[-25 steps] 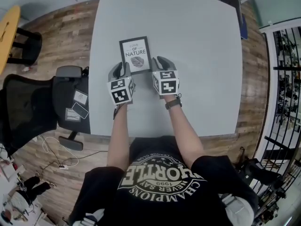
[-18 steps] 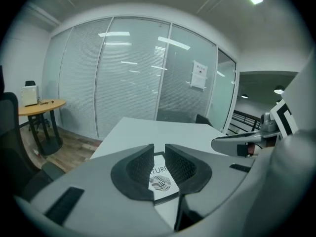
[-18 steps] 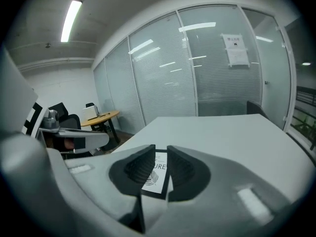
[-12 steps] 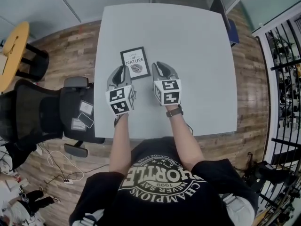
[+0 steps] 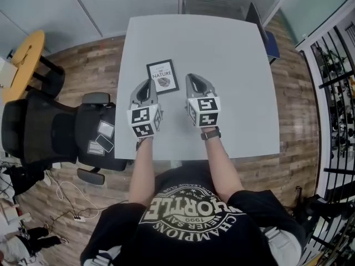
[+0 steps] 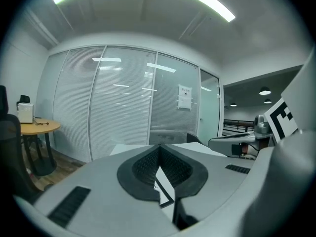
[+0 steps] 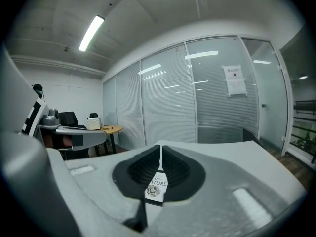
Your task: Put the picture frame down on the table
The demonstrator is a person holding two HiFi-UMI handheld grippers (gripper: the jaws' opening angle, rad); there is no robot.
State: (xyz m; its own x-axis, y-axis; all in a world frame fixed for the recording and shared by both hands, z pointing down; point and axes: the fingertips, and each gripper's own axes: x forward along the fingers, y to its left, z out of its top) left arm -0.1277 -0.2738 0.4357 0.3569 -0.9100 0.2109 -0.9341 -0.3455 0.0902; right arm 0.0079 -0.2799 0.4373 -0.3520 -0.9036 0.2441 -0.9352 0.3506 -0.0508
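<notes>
The picture frame [image 5: 162, 76], black-edged with a white leaf print, lies flat on the grey table [image 5: 238, 82]. My left gripper [image 5: 145, 84] hovers just left of the frame's near corner, and my right gripper [image 5: 193, 77] is a little to its right. Neither touches the frame. In the left gripper view the jaws meet at their tips [image 6: 159, 146], and a corner of the frame [image 6: 165, 184] shows through the hollow between the pads. The right gripper [image 7: 160, 148] is likewise shut and empty, with the frame [image 7: 157, 186] seen through its hollow.
A black office chair [image 5: 50, 129] stands left of the table, with cards and a phone [image 5: 100, 143] on its seat. A yellow round table [image 5: 19, 60] is at the far left. A dark laptop [image 5: 256, 16] overhangs the table's far right edge. A black railing [image 5: 333, 76] runs along the right.
The head view has risen, so everything looks smaller. Both grippers have eased slightly away from the frame's sides. The frame stays flat on the table.
</notes>
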